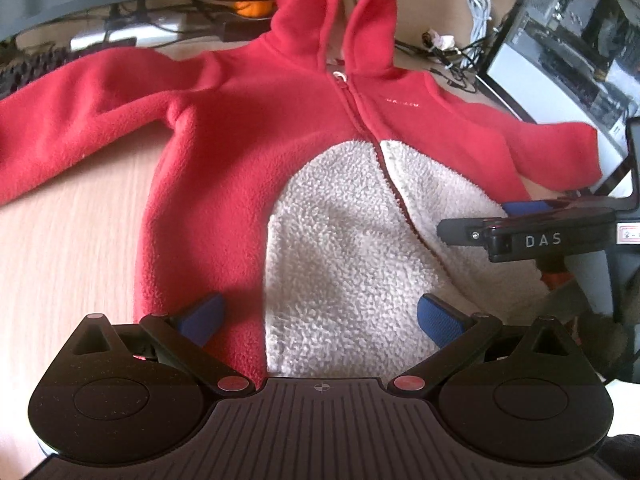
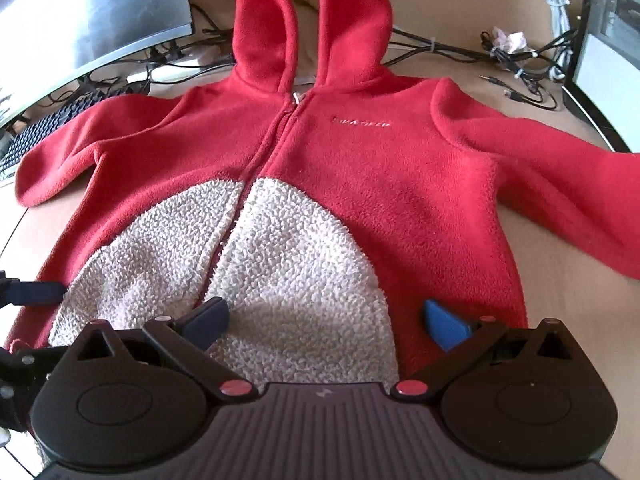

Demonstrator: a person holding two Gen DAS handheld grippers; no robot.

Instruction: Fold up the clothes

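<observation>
A red fleece hoodie (image 1: pixel 248 120) with a cream fuzzy belly panel (image 1: pixel 340 240) lies face up on the wooden desk, zipped, sleeves spread out to both sides, hood pointing away. My left gripper (image 1: pixel 320 320) hovers open over its lower hem, blue pads wide apart, nothing between them. The right gripper's body (image 1: pixel 540 236) reaches in from the right over the hem. In the right wrist view the same hoodie (image 2: pixel 360 168) fills the frame and my right gripper (image 2: pixel 326 322) stands open above the cream panel (image 2: pixel 288 264). A blue pad of the left gripper (image 2: pixel 36 293) shows at the left edge.
Bare wooden desk (image 1: pixel 60 260) lies left of the hoodie. A monitor (image 2: pixel 80 12) and a keyboard (image 2: pixel 44 132) stand at the back left, tangled cables (image 2: pixel 512 56) and a white cable (image 2: pixel 556 4) at the back right, and a dark screen edge (image 1: pixel 560 60) on the right.
</observation>
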